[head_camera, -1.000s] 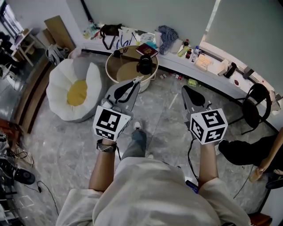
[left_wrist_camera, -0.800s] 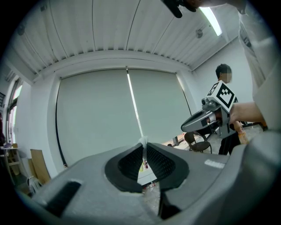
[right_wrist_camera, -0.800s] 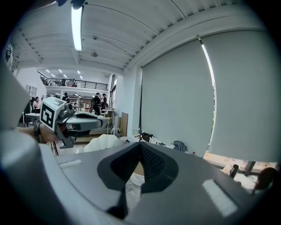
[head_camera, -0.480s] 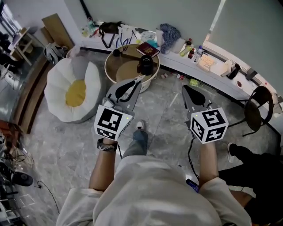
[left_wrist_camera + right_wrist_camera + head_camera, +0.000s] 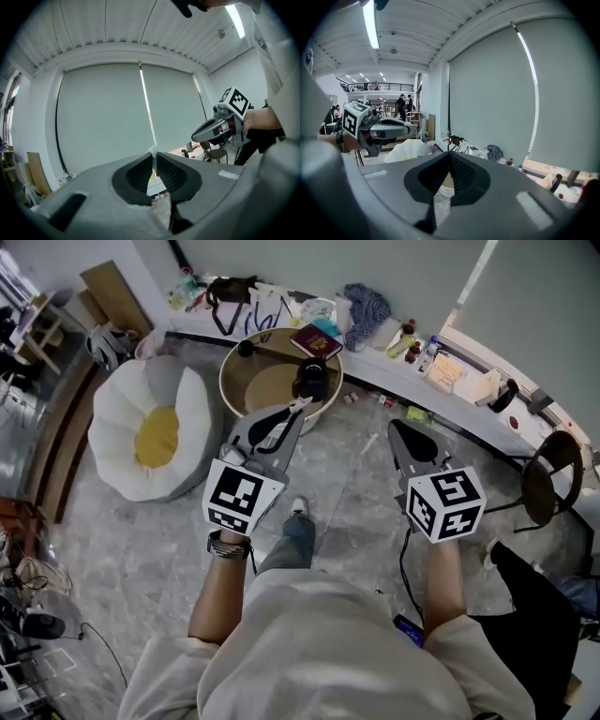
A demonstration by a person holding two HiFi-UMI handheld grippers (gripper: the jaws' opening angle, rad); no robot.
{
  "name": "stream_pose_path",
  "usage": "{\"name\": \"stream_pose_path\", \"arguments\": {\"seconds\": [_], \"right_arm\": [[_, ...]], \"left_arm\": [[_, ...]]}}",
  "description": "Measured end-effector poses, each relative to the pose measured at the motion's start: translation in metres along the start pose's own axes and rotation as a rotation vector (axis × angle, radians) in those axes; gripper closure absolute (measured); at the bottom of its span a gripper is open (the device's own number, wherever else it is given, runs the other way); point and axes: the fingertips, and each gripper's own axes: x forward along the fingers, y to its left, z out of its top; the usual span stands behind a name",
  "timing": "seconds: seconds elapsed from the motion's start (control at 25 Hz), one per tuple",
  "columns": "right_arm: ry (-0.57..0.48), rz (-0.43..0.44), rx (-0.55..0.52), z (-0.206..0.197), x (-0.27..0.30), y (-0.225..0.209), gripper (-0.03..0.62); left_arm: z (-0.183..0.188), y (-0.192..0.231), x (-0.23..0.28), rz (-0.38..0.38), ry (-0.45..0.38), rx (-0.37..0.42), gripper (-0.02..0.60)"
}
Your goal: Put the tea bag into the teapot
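The person is standing on the marbled floor (image 5: 141, 549) and holding both tools out at about the same height, well apart. The left tool (image 5: 295, 407) is pinching a small white scrap between its closed jaws; it is probably the tea bag (image 5: 153, 151), though only its top edge is poking out above the jaw tips. The right tool (image 5: 396, 427) is keeping its jaws pressed together with nothing between them.

Just beyond the left tool's tips, a round wooden tabletop (image 5: 267, 390) is carrying a dark teapot (image 5: 310, 381) near its right edge and a red book (image 5: 314, 340) at its far rim. A white and yellow flower cushion (image 5: 150, 432) is lying on the floor to the left of it. Farther off, a cluttered ledge (image 5: 469, 399) is running along the wall.
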Motion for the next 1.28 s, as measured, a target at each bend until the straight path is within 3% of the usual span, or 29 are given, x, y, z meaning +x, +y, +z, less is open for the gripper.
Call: {"name": "stream_pose_path", "arguments": {"seconds": [0.76,1.28], "right_arm": [[0.079,-0.005,0.059,0.015,0.115,-0.058,0.588],[0.178,-0.019,0.1,-0.004,0.191,-0.079,0.588]], "left_arm": [[-0.03,0.09,0.095,-0.044,0.055,-0.052,0.548],[-0.073,0.142,0.15,-0.095,0.105,-0.096,0.548]]}}
